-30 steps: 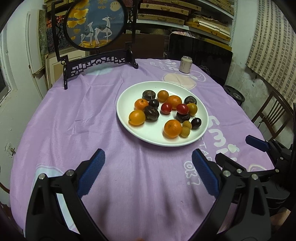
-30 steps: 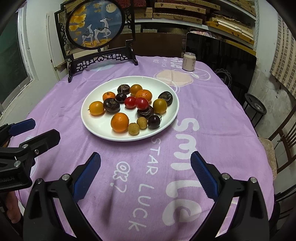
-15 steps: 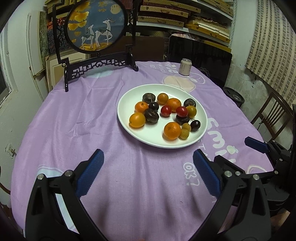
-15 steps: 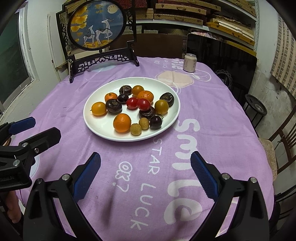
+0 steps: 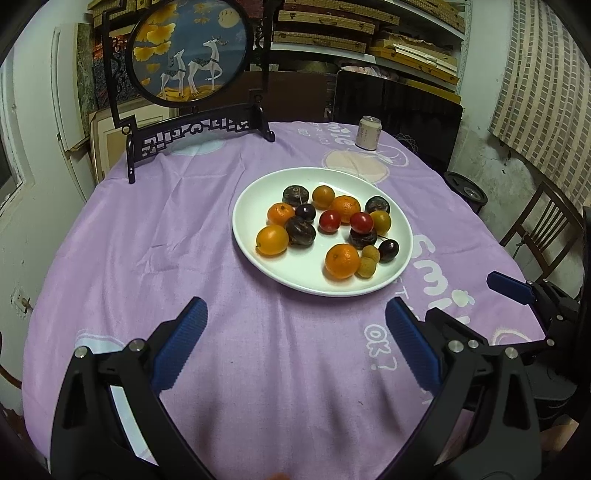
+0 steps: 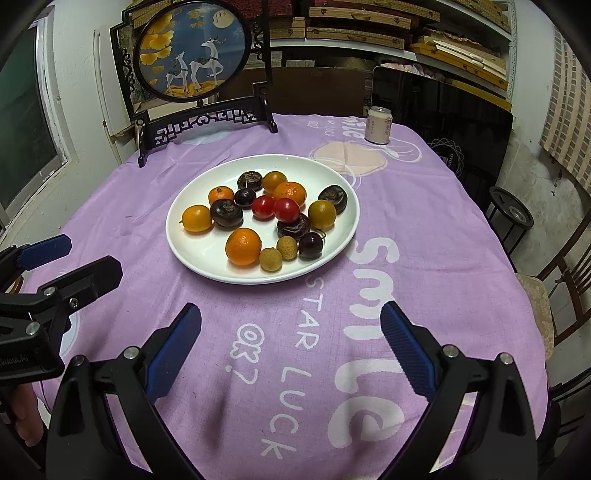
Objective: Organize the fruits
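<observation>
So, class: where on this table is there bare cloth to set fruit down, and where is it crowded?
Bare purple tablecloth lies between the white plate and the carved screen stand, and again between the plate and both open hand-held grippers, left and right. The plate's far half is crowded with touching fruit; a can stands at the far edge.

A lived-in home room that doubles as storage. A round table under a purple printed tablecloth fills the middle. Behind the table stand a round deer-painting screen in a black carved wooden frame and wall shelves stacked with flat wooden boxes; beside it sits a brown wooden chair.
</observation>
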The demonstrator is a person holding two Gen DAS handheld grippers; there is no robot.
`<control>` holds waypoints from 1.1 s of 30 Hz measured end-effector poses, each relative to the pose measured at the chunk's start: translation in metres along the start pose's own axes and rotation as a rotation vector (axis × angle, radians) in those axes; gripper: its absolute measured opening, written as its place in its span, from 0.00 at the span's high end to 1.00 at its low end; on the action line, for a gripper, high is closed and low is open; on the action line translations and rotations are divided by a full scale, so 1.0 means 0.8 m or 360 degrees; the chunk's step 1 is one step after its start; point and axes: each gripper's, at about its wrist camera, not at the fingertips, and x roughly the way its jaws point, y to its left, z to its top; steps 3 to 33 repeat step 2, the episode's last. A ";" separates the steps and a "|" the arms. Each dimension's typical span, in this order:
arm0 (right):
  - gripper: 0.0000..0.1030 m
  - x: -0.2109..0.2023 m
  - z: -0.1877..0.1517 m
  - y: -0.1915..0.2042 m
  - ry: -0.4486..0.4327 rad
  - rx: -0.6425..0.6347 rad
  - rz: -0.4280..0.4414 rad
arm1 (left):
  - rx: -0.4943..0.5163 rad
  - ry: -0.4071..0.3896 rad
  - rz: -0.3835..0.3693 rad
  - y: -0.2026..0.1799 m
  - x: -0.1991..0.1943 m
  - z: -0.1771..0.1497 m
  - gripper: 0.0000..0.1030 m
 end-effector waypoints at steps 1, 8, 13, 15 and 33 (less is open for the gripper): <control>0.05 0.000 0.000 0.000 -0.0001 -0.0001 0.0001 | 0.0001 -0.0001 0.0002 0.000 0.000 0.000 0.04; 0.05 0.000 0.000 0.000 -0.0001 0.0002 0.0000 | 0.0004 -0.0002 0.0004 0.000 0.000 0.000 0.04; 0.05 0.000 0.000 0.000 -0.0001 0.0002 0.0000 | 0.0004 -0.0002 0.0004 0.000 0.000 0.000 0.04; 0.05 0.000 0.000 0.000 -0.0001 0.0002 0.0000 | 0.0004 -0.0002 0.0004 0.000 0.000 0.000 0.04; 0.05 0.000 0.000 0.000 -0.0001 0.0002 0.0000 | 0.0004 -0.0002 0.0004 0.000 0.000 0.000 0.04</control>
